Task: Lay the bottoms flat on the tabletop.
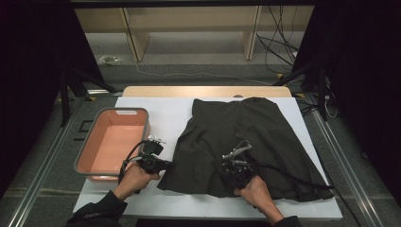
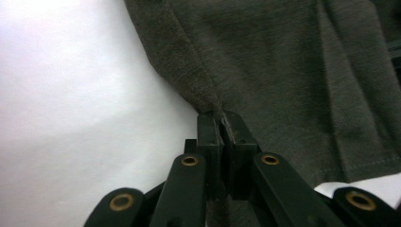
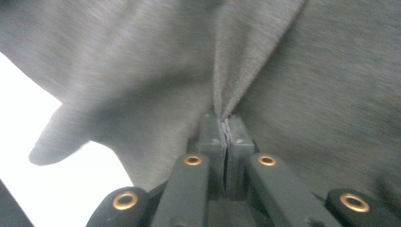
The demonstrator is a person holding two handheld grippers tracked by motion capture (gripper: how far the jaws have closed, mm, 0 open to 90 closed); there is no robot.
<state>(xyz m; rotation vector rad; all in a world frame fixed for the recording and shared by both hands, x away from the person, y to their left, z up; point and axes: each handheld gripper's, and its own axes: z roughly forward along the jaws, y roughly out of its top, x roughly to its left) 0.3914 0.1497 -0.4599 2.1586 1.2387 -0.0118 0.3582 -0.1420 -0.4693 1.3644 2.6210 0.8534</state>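
currently i have both sets of fingers clenched on the dark grey knit fabric garment (image 1: 241, 137), which lies spread on the white sheet covering the table (image 1: 165, 113), to the right of the salmon-pink plastic tub with the grey rim (image 1: 111, 142).

left gripper (image 1: 158, 163): pinches the garment at its near left edge. in the left gripper view the left gripper (image 2: 221, 124) has its jaws pressed together with a ridge of cloth drawn up between them, just beside the stitched hem. the bite is thin, at the very margin.

right gripper (image 1: 236, 170): sits on the near middle of the garment, above the lower hem. in the right gripper view the right gripper (image 3: 223, 124) is fastened on a raised fold, with cloth fanning away on both sides. i cannot tell how many layers are caught.

assessment: i judge the step in hand to be a fold or a lift of the near edge, both grips being set.

recommendations:
- raise both hands together and at an even rate, so the cloth between them hangs level and does not twist.
- keep the hands the same distance apart; pulling outward could strip the thin left bite.
- lift only enough to clear the sheet, so the far part does not drag and bunch.
- keep the trailing cable off the cloth.
- do not loosen either grip until the fold lies flat.
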